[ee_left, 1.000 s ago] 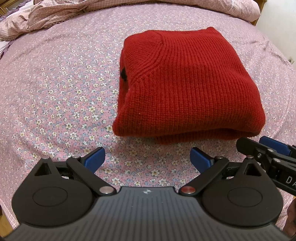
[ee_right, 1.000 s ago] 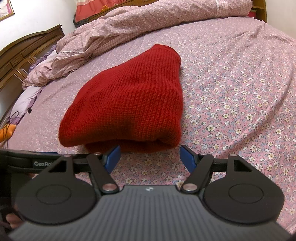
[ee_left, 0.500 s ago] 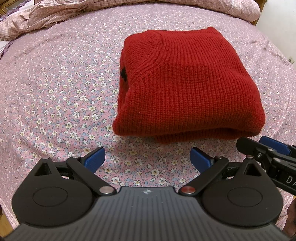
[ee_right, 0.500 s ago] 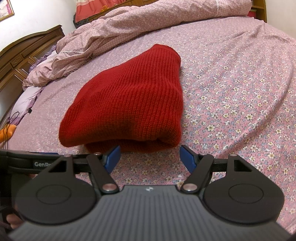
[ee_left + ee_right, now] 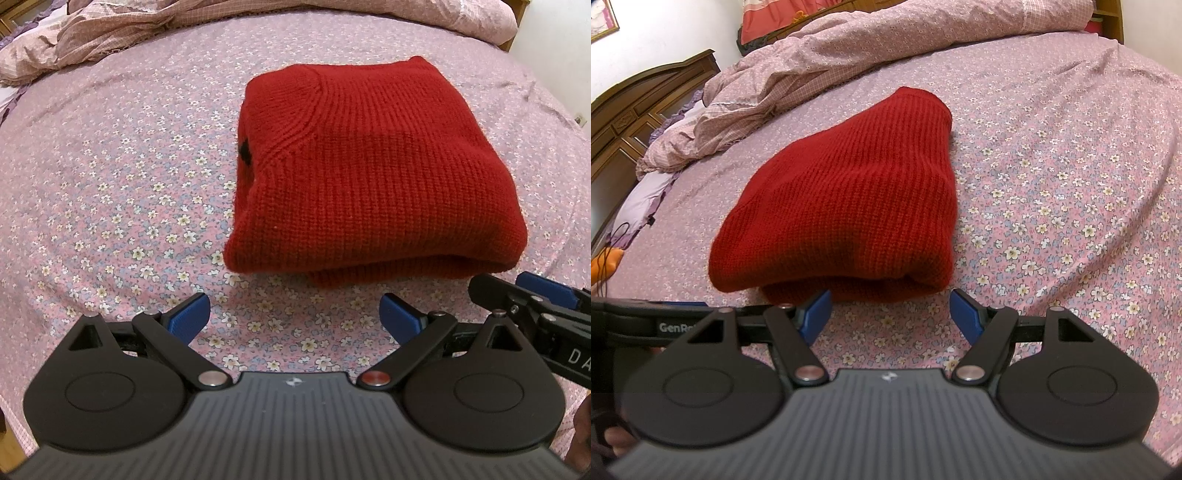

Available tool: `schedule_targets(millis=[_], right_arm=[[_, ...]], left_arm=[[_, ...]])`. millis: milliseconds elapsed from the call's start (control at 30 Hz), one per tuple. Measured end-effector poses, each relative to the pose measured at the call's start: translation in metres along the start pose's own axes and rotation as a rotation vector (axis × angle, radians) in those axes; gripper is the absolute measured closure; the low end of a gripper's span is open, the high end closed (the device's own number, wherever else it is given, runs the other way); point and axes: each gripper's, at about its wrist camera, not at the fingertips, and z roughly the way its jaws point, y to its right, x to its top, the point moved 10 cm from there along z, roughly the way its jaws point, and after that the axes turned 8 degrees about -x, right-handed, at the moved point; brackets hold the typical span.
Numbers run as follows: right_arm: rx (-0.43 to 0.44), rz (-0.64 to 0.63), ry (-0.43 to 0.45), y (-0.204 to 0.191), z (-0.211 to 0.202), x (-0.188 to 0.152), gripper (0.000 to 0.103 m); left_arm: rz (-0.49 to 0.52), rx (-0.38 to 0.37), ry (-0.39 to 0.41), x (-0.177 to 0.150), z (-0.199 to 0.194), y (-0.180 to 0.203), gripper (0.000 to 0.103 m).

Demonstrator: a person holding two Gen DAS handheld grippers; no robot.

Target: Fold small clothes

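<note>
Now we see the sweater (image 5: 369,173) folded on the bed (image 5: 110,184), just beyond both grippers; our left gripper (image 5: 294,317) and right gripper (image 5: 890,314) gape wide with nothing between them, near its front edge

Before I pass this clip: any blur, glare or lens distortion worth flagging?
Left wrist view: sharp on the red sweater, strong fisheye bowing of the bedspread, no glare. Right wrist view: sweater crisp, the left tool's body at the edge slightly soft, light even, shadows faint.
</note>
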Motion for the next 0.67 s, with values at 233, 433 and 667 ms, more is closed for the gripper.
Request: schedule_targets(millis=[233,433,667], right_arm=[[0.0,0.0,0.0,0.0001,-0.0004,0.0,0.031],[0.0,0.0,0.0,0.0,-0.0007,0.0,0.031],[-0.003,0.004,-0.001,0.0,-0.0016,-0.0007,0.031]], left_arm=[[0.003,-0.005,0.001,0.0013,0.0002,0.0026,0.003],[0.003,-0.007,-0.002,0.0008,0.0008,0.0022,0.003],[0.003,-0.014,-0.005,-0.0004,0.0015,0.0037,0.003]])
